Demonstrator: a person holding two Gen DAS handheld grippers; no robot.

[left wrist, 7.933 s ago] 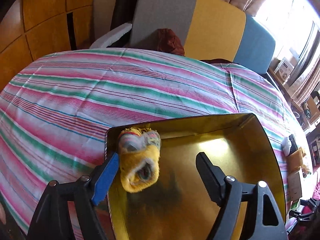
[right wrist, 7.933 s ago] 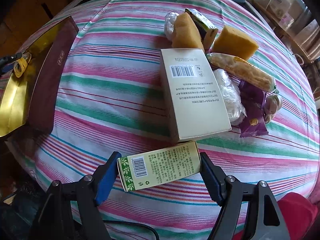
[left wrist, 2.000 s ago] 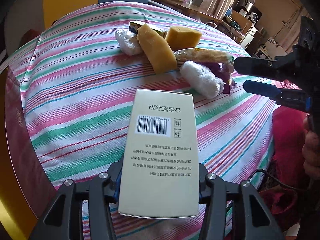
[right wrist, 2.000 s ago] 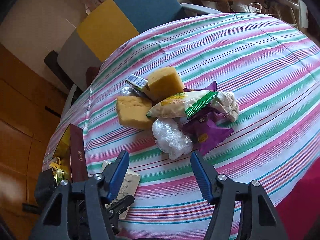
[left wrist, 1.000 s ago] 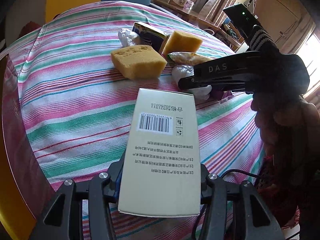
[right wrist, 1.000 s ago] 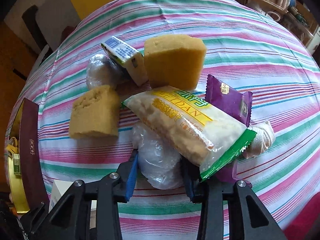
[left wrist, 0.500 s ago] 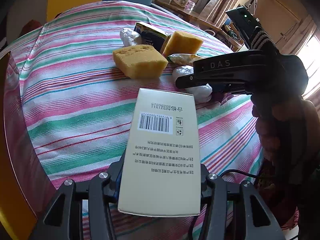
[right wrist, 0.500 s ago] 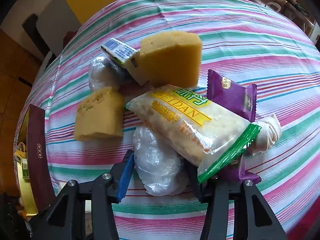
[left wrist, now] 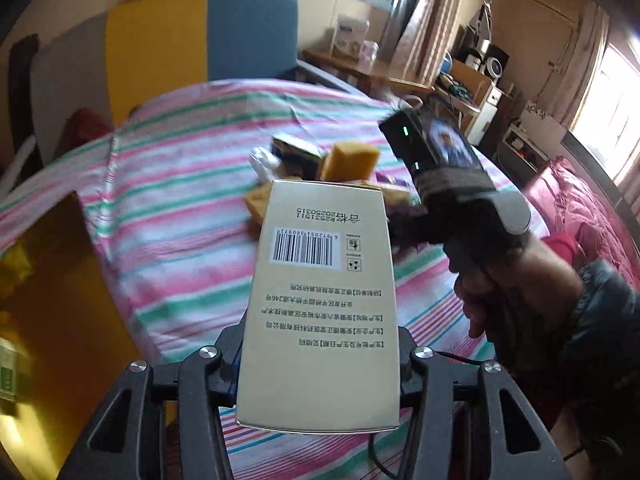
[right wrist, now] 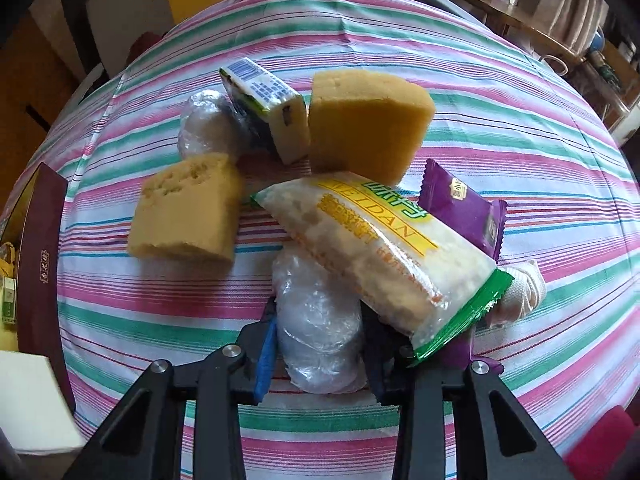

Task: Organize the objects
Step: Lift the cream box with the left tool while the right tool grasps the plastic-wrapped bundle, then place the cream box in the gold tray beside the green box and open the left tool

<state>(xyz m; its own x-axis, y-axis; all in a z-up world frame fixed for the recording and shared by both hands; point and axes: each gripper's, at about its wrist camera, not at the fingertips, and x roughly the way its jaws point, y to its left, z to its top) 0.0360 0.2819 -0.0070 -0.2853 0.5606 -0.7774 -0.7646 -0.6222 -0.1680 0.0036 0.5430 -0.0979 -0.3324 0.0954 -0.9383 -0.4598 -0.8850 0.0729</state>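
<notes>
At the far left of the left wrist view, part of a gold-lined, dark red rectangular gift box (left wrist: pixel 60 280) is seen on the pink, green and white striped tablecloth (left wrist: pixel 180 200). In the middle, a tall cream cardboard carton with a barcode and printed text (left wrist: pixel 320 308) is clamped between the jaws of the left gripper (left wrist: pixel 320 364) and is held clear above the cloth. Behind it the pile of objects is partly hidden and blurred. To the right, a person's hand (left wrist: pixel 512 292) is wrapped round the black handle of the other gripper.

In the right wrist view, the gift box (right wrist: pixel 40 248) lies at the left edge. A pale yellow sponge block (right wrist: pixel 186 210) rests on the cloth, with a clear plastic-wrapped ball (right wrist: pixel 204 124) behind it and a small blue, white and green carton (right wrist: pixel 266 110) leaning beside a larger orange-yellow sponge block (right wrist: pixel 366 132). The right gripper (right wrist: pixel 320 332) has just been closing, and its jaws are pressed on a crumpled clear plastic bundle (right wrist: pixel 318 320). A transparent snack packet with yellow and green print (right wrist: pixel 384 252) lies across that bundle; a purple foil sachet (right wrist: pixel 464 208) and a white knotted cloth (right wrist: pixel 524 284) are just beside it on the right
</notes>
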